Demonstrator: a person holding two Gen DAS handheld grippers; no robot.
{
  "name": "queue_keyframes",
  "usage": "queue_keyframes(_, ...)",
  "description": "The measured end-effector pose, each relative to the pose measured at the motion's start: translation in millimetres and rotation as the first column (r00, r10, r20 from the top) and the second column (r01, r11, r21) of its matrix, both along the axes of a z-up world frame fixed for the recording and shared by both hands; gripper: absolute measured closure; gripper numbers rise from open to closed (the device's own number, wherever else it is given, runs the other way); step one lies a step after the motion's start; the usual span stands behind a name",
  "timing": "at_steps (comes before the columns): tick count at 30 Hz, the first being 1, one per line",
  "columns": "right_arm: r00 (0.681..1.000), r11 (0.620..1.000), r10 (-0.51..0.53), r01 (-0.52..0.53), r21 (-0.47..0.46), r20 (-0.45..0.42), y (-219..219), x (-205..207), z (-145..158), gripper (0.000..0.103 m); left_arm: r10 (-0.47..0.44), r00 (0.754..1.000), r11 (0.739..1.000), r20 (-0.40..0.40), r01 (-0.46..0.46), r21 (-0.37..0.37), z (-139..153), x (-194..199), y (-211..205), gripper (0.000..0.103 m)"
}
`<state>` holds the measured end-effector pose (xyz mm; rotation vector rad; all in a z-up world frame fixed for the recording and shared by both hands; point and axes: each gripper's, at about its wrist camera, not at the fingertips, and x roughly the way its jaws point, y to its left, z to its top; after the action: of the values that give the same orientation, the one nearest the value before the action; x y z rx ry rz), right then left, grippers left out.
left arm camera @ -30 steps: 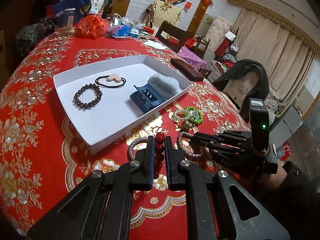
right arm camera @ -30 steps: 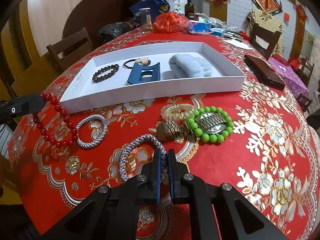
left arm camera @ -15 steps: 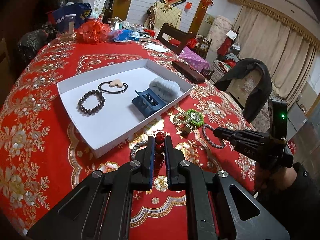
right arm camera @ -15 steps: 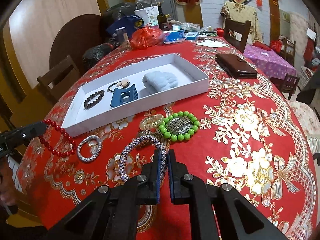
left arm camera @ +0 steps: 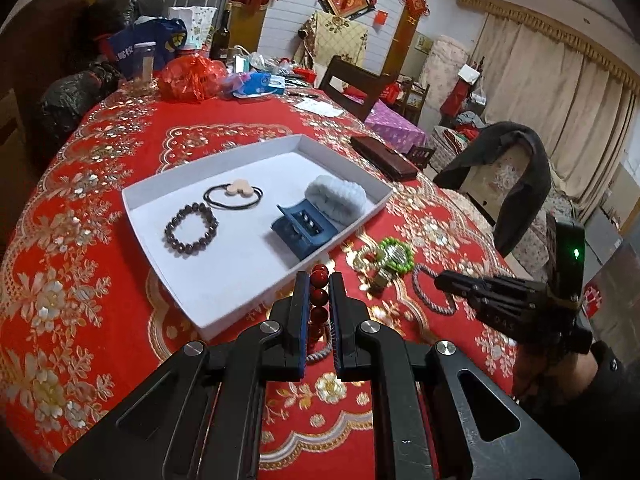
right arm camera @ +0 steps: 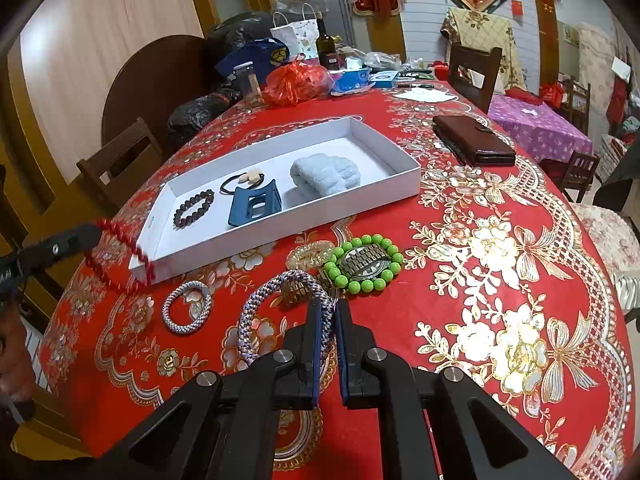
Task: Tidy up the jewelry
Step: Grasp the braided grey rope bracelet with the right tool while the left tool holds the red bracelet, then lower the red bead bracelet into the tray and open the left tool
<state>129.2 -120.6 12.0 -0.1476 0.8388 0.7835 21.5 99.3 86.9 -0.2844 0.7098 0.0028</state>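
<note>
From the left wrist, the left gripper (left arm camera: 319,280) pinches a glossy red bead bracelet (left arm camera: 320,292) at the near edge of the white tray (left arm camera: 224,304); no writing is legible. From the right wrist, the right gripper (right arm camera: 328,312) is clamped on a woven blue-and-white rope bracelet (right arm camera: 256,312) just above the red tablecloth (right arm camera: 480,320), near a green bead bracelet (right arm camera: 362,284); the bottle label is unreadable.
</note>
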Motion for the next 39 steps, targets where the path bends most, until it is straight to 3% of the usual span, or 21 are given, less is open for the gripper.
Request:
queue_keyframes(15, 1.000, 1.000, 0.003, -0.003, -0.001, -0.016, 6.6, 8.1, -7.2, 0.097, 0.045, 0.998, 0.999, 0.037, -0.046, 0.021, 18.4, 28.3, 28.1, 0.095)
queue_keyframes(39, 1.000, 0.999, 0.019, -0.019, 0.038, 0.011, 32.2, 9.9, 3.8, 0.097, 0.099, 0.995, 0.995, -0.017, -0.098, 0.014, -7.6, 48.8, 40.0, 0.095)
